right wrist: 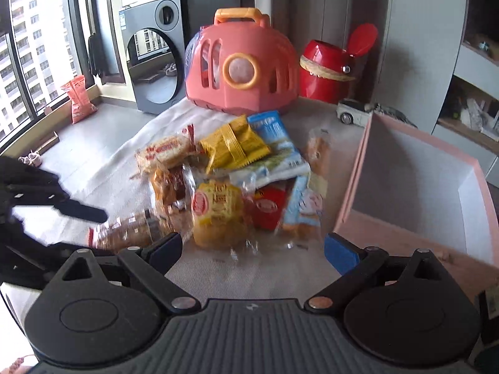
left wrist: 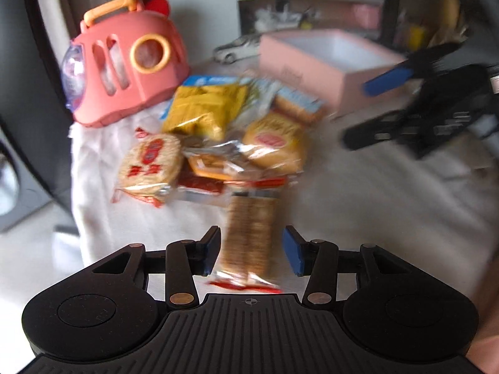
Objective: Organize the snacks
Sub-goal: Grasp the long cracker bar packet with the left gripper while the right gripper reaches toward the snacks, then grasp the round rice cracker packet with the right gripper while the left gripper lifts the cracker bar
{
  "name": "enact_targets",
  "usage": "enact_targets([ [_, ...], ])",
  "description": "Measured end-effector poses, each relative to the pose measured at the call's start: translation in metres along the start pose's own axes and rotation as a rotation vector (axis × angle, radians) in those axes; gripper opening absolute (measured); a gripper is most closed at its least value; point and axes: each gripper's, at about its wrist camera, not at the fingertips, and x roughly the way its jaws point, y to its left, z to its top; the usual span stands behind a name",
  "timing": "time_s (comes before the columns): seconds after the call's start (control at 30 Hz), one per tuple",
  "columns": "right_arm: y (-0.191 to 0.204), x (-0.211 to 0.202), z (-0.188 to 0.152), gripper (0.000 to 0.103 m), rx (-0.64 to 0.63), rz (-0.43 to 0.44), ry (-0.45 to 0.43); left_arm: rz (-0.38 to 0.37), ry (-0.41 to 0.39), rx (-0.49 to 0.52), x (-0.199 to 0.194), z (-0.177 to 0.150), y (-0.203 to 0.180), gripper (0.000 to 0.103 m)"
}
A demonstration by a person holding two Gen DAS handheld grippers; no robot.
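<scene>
A heap of wrapped snacks (left wrist: 218, 143) lies on a white cloth; it also shows in the right wrist view (right wrist: 230, 180). A long cracker pack (left wrist: 249, 237) lies between the fingers of my open left gripper (left wrist: 252, 251); the pads do not touch it. An open pink box (left wrist: 327, 59) with a white inside stands beyond the heap, and at the right in the right wrist view (right wrist: 414, 180). My right gripper (right wrist: 254, 247) is open and empty, just short of a yellow snack pack (right wrist: 218, 208). It shows at the right in the left wrist view (left wrist: 405, 103).
A pink toy carrier (left wrist: 124, 68) with an orange handle stands behind the snacks, also in the right wrist view (right wrist: 243, 68). A red canister (right wrist: 330, 68) and a toy car (right wrist: 354, 110) stand beside it. The table edge drops off on the left (left wrist: 75, 162).
</scene>
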Motion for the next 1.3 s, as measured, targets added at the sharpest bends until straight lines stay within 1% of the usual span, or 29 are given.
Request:
enact_targets([
  [0.07, 0.0, -0.001, -0.006, 0.098, -0.016, -0.009, 0.0, 0.019, 0.009, -0.001, 0.007, 0.0, 0.001, 0.052],
  [0.13, 0.001, -0.003, -0.007, 0.098, -0.033, -0.021, -0.012, -0.004, 0.034, -0.046, 0.014, -0.004, 0.008, 0.05],
  [0.17, 0.002, -0.004, -0.005, 0.098, -0.042, -0.025, -0.021, -0.02, 0.034, -0.075, 0.016, -0.006, 0.012, 0.052],
  [0.2, 0.003, -0.006, -0.003, 0.098, -0.05, -0.028, -0.032, -0.035, 0.018, -0.111, 0.015, -0.008, 0.017, 0.051],
  [0.23, 0.005, -0.006, 0.0, 0.098, -0.057, -0.028, -0.044, -0.048, -0.003, -0.151, 0.012, -0.011, 0.022, 0.05],
  [0.27, 0.008, -0.006, 0.005, 0.098, -0.064, -0.026, -0.054, -0.065, -0.03, -0.203, 0.006, -0.015, 0.027, 0.047],
  [0.3, 0.012, -0.005, 0.01, 0.098, -0.07, -0.019, -0.061, -0.079, -0.061, -0.265, 0.0, -0.02, 0.034, 0.044],
  [0.33, 0.016, -0.003, 0.016, 0.098, -0.076, -0.009, -0.069, -0.084, -0.095, -0.329, -0.008, -0.025, 0.04, 0.043],
  [0.4, 0.029, 0.003, 0.03, 0.098, -0.102, 0.018, -0.084, -0.065, -0.159, -0.45, -0.025, -0.038, 0.052, 0.043],
  [0.47, 0.045, 0.014, 0.045, 0.098, -0.132, 0.04, -0.091, -0.021, -0.232, -0.56, -0.043, -0.052, 0.062, 0.043],
  [0.5, 0.053, 0.021, 0.053, 0.098, -0.144, 0.048, -0.092, 0.006, -0.268, -0.621, -0.051, -0.06, 0.068, 0.038],
  [0.53, 0.061, 0.03, 0.062, 0.098, -0.158, 0.06, -0.089, 0.028, -0.299, -0.676, -0.056, -0.066, 0.075, 0.029],
  [0.57, 0.072, 0.041, 0.071, 0.098, -0.178, 0.076, -0.077, 0.041, -0.327, -0.733, -0.061, -0.072, 0.081, 0.016],
  [0.63, 0.092, 0.063, 0.084, 0.098, -0.219, 0.103, -0.052, 0.037, -0.37, -0.816, -0.066, -0.079, 0.093, 0.017],
  [0.67, 0.103, 0.076, 0.091, 0.098, -0.237, 0.121, -0.032, 0.03, -0.381, -0.834, -0.067, -0.08, 0.097, 0.017],
  [0.7, 0.112, 0.088, 0.096, 0.098, -0.238, 0.133, -0.012, 0.024, -0.375, -0.837, -0.065, -0.081, 0.099, 0.017],
  [0.77, 0.125, 0.114, 0.105, 0.098, -0.233, 0.138, 0.027, 0.011, -0.336, -0.809, -0.059, -0.08, 0.098, 0.017],
  [0.83, 0.132, 0.137, 0.11, 0.098, -0.229, 0.095, 0.045, 0.004, -0.298, -0.762, -0.055, -0.08, 0.094, 0.019],
  [0.87, 0.134, 0.15, 0.112, 0.098, -0.223, 0.071, 0.069, 0.011, -0.281, -0.731, -0.054, -0.079, 0.091, 0.019],
  [0.93, 0.132, 0.169, 0.111, 0.096, -0.219, 0.068, 0.131, 0.025, -0.252, -0.666, -0.05, -0.076, 0.085, 0.019],
  [0.97, 0.131, 0.174, 0.108, 0.093, -0.216, 0.078, 0.164, 0.027, -0.239, -0.636, -0.048, -0.077, 0.083, 0.021],
  [1.0, 0.129, 0.172, 0.103, 0.091, -0.209, 0.085, 0.169, 0.028, -0.223, -0.604, -0.047, -0.076, 0.081, 0.023],
  [1.03, 0.128, 0.167, 0.1, 0.089, -0.208, 0.089, 0.16, 0.032, -0.213, -0.565, -0.046, -0.078, 0.078, 0.024],
  [1.07, 0.128, 0.159, 0.097, 0.087, -0.219, 0.096, 0.159, 0.042, -0.209, -0.52, -0.045, -0.077, 0.074, 0.024],
  [1.1, 0.128, 0.151, 0.094, 0.083, -0.232, 0.102, 0.154, 0.054, -0.198, -0.469, -0.044, -0.075, 0.068, 0.024],
  [1.17, 0.126, 0.127, 0.089, 0.081, -0.25, 0.113, 0.125, 0.063, -0.175, -0.383, -0.043, -0.071, 0.058, 0.025],
  [1.23, 0.121, 0.098, 0.086, 0.08, -0.26, 0.11, 0.071, 0.042, -0.152, -0.328, -0.042, -0.066, 0.051, 0.027],
  [1.27, 0.117, 0.081, 0.085, 0.08, -0.263, 0.116, 0.043, 0.045, -0.145, -0.314, -0.041, -0.065, 0.049, 0.029],
  [1.3, 0.112, 0.068, 0.083, 0.08, -0.265, 0.127, 0.026, 0.059, -0.136, -0.308, -0.04, -0.063, 0.049, 0.029],
])
